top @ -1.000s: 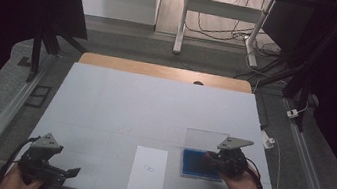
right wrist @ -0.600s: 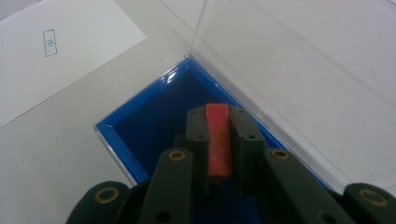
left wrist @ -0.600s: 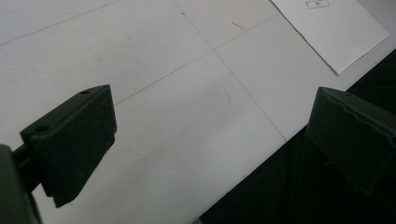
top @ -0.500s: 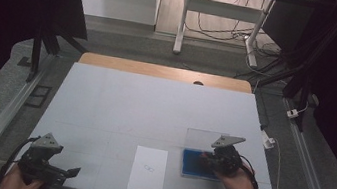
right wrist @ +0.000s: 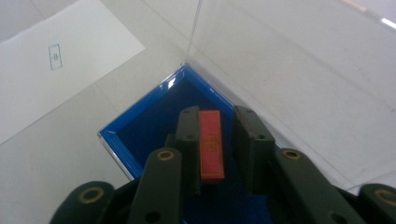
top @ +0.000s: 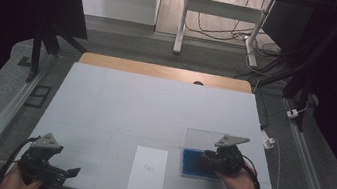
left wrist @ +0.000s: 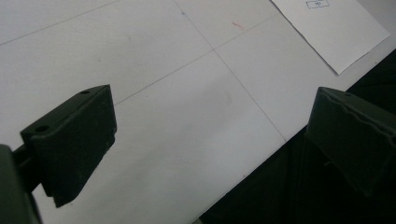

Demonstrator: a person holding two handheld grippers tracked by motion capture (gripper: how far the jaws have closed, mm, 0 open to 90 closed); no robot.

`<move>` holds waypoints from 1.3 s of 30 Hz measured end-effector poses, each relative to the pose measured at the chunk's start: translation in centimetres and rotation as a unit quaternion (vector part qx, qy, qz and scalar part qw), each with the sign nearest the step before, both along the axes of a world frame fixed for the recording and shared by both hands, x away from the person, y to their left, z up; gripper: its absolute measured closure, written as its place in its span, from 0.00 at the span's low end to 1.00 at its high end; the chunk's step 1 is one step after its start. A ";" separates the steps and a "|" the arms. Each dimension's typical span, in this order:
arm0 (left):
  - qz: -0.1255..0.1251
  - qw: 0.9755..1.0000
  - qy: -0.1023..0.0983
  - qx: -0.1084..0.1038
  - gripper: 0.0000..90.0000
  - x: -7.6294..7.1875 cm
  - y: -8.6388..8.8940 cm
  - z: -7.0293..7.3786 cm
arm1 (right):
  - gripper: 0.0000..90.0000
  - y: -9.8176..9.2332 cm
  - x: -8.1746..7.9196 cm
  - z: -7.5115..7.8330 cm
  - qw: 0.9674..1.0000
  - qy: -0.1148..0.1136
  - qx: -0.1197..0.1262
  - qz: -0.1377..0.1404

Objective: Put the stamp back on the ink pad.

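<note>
My right gripper point(right wrist: 212, 140) brackets a red block point(right wrist: 211, 144), jaws near its long faces; I cannot tell whether they clamp. It looks light and rigid above the blue tray point(right wrist: 140, 126). My left gripper point(left wrist: 210, 140) stands wide apart.

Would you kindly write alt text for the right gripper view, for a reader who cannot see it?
The right gripper has its two black jaws around a small red block, above a blue-lined box with a clear lid standing open. The box sits on a white table; a white sheet of paper lies at upper left.
</note>
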State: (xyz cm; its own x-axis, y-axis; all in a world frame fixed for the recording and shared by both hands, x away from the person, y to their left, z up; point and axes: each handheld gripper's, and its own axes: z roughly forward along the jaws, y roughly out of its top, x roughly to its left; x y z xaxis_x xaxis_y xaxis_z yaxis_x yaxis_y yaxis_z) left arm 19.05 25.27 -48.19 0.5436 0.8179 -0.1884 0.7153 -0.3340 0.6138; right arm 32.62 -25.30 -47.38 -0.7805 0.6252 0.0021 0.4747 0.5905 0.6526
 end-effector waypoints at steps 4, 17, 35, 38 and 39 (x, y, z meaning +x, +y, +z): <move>0.000 1.000 0.000 0.000 0.02 0.0 0.0 0.0 | 0.70 -0.1 -0.1 0.3 1.000 -0.007 0.006 -0.004; 0.000 1.000 0.000 0.000 0.02 0.0 0.0 0.0 | 0.33 -0.1 -0.6 0.8 0.998 -0.006 0.050 -0.021; 0.001 1.000 0.000 -0.003 0.02 0.0 0.1 0.0 | 0.00 0.4 -1.0 1.0 0.997 -0.004 0.059 -0.049; 0.002 1.000 0.000 -0.004 0.02 0.0 0.1 0.0 | 0.00 0.4 -1.4 1.2 0.997 -0.016 0.048 -0.049; 0.001 1.000 0.000 -0.004 0.02 0.0 0.1 0.0 | 0.00 0.4 -1.6 1.3 0.997 -0.018 0.047 -0.051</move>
